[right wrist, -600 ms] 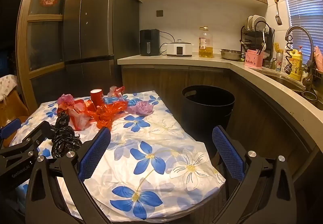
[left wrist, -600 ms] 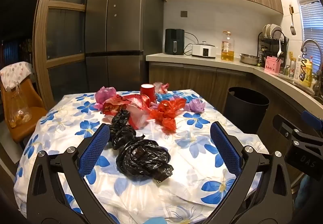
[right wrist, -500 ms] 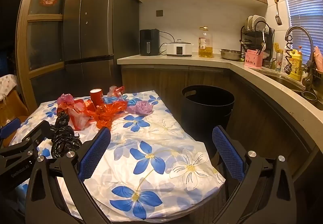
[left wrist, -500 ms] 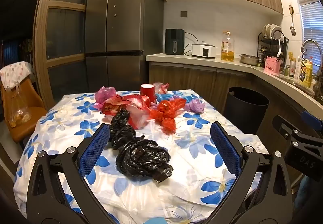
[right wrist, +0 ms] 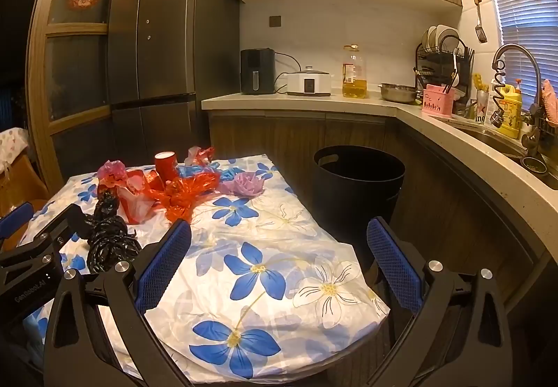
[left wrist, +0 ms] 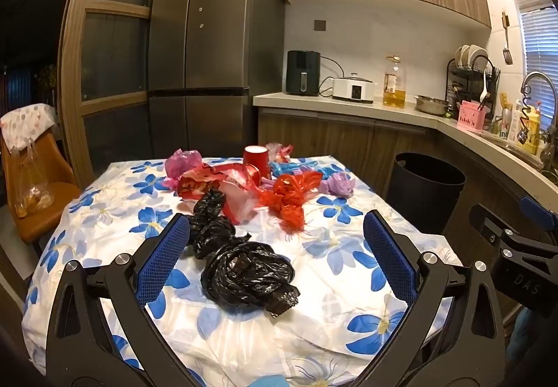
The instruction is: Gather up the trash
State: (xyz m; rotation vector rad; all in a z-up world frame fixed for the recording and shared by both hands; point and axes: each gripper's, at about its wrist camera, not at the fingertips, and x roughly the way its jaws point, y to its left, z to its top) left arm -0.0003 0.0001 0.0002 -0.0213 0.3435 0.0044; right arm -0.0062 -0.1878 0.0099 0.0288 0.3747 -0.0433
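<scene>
Both tools are up and ready — the left tool [left wrist: 275, 254] hangs over the near part of the tabletop [left wrist: 348, 285], released, blue pads spread wide with nothing pinched between them. Framed right in that gap lies the black bag [left wrist: 249, 273], crumpled into a shiny knotted lump with a twisted tail trailing toward the far side. It looks light and crinkly, the sort of thing that should squash easily under the pads. My read: the left tool is lined up on it as the first pick, tilted a little downward so the pads can drop either side of the bulk.

The right tool [right wrist: 279, 263] is released too, empty, hovering over the right near corner of the flowered cloth [right wrist: 244, 282]. Just past that corner, on the floor, stands the black bin [right wrist: 357, 174] — open mouth, close against the cabinet, handy for a short carry.

Farther along the tabletop sits the rest of the litter in a loose heap: a torn red wrapper [left wrist: 291, 193], a red cup [left wrist: 256, 162] standing upright, a pink bag [left wrist: 183, 160] at the far left, a purple wad [left wrist: 338, 183] at the far right, blue scraps [left wrist: 296, 167] behind. All of it bunched together, touching or overlapping, so picking singles there may drag neighbours along. Nothing shows in the bin from these angles.
</scene>
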